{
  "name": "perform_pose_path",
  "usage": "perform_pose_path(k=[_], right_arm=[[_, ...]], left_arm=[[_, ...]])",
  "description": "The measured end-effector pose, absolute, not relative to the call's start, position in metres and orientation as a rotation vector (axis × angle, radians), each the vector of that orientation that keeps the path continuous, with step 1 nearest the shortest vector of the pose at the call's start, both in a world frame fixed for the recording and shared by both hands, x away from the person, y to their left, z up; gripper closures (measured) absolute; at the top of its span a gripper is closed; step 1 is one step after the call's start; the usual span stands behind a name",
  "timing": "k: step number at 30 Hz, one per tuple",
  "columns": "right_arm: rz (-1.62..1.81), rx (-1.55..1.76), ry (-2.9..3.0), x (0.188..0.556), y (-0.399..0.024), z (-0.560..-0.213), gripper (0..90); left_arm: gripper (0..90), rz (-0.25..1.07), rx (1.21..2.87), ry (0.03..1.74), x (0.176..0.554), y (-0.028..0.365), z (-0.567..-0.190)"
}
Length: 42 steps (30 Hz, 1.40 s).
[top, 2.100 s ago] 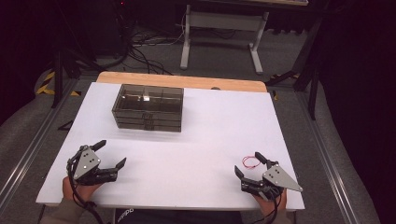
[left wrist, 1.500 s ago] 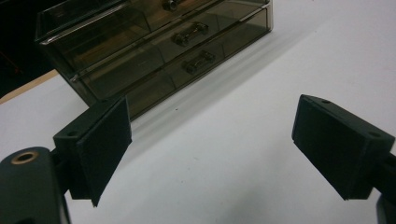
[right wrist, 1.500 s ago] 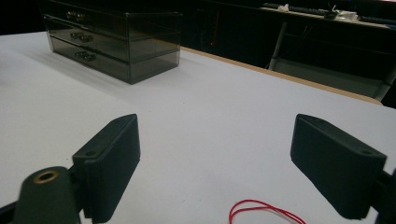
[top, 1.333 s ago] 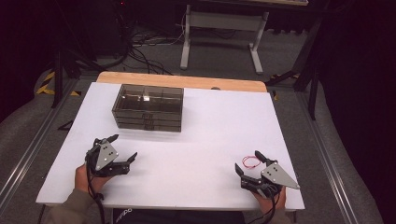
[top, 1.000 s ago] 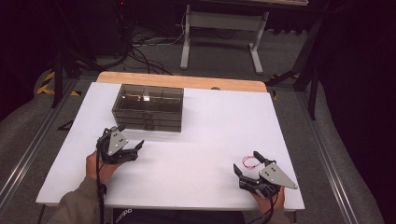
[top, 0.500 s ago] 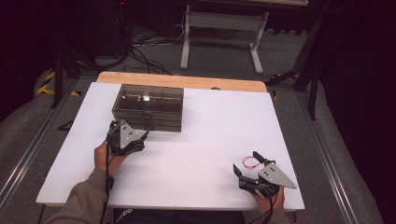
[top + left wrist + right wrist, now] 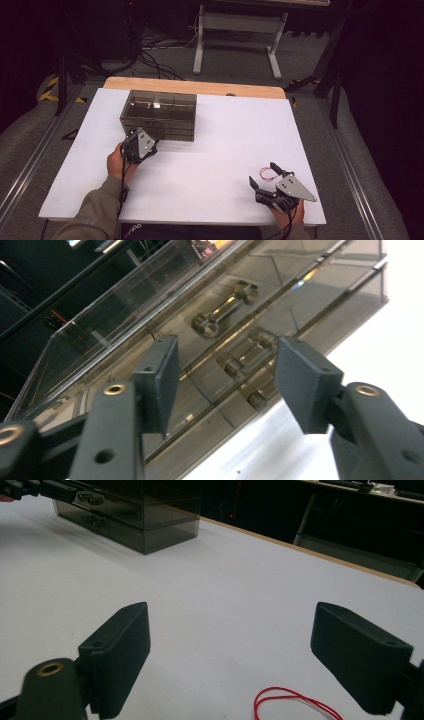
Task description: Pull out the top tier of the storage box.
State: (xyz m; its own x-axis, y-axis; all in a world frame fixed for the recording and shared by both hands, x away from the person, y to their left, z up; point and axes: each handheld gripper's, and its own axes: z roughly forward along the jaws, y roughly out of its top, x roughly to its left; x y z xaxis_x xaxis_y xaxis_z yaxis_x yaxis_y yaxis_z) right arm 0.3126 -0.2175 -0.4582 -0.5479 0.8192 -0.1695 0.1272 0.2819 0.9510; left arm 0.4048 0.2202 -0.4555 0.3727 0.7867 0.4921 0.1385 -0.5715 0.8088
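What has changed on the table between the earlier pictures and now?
The left tool moved from the near left edge forward to the front of the smoky drawer box. Its jaws have just been closing around a drawer handle, not yet gripping. The right tool, the red wire loop and the box stayed in place.

We see the white table point(image 7: 215, 150) brightly and evenly lit from above, while the room beyond sinks into near black. Shadows on it are soft and short. Glare streaks the smoky drawer box point(image 7: 280, 300), and its near edges blur. In the right gripper view, the close black pads point(image 7: 120, 655) look soft and grainy.
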Motion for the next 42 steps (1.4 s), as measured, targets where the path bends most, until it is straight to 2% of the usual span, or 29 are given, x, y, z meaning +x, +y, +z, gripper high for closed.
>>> perform_pose_path(k=[4, 5, 8, 9, 18, 30, 42], right_arm=[[1.306, 0.853, 1.876, 0.313, -0.218, -0.459, 17.1], [1.303, 0.852, 1.877, 0.313, -0.218, -0.459, 17.3], [1.301, 0.849, 1.88, 0.313, -0.217, -0.459, 17.3], [1.299, 0.846, 1.882, 0.313, -0.217, -0.459, 17.3], [1.299, 0.822, 1.894, 0.313, -0.216, -0.459, 19.2], [1.31, 0.795, 1.905, 0.313, -0.215, -0.46, 20.2], [1.313, 0.769, 1.898, 0.31, -0.215, -0.458, 20.5]], left_arm=[[53.9, 1.27, 1.935, 0.806, 0.406, 0.22, -0.456], [61.1, 1.306, 1.939, 0.79, 0.407, 0.219, -0.457], [68.2, 1.344, 1.948, 0.78, 0.406, 0.218, -0.457], [68.2, 1.394, 1.959, 0.766, 0.406, 0.217, -0.457], [78.0, 1.541, 1.974, 0.691, 0.405, 0.207, -0.464], [79.7, 1.532, 1.917, 0.729, 0.404, 0.206, -0.467], [80.0, 1.519, 1.927, 0.757, 0.401, 0.205, -0.466]])
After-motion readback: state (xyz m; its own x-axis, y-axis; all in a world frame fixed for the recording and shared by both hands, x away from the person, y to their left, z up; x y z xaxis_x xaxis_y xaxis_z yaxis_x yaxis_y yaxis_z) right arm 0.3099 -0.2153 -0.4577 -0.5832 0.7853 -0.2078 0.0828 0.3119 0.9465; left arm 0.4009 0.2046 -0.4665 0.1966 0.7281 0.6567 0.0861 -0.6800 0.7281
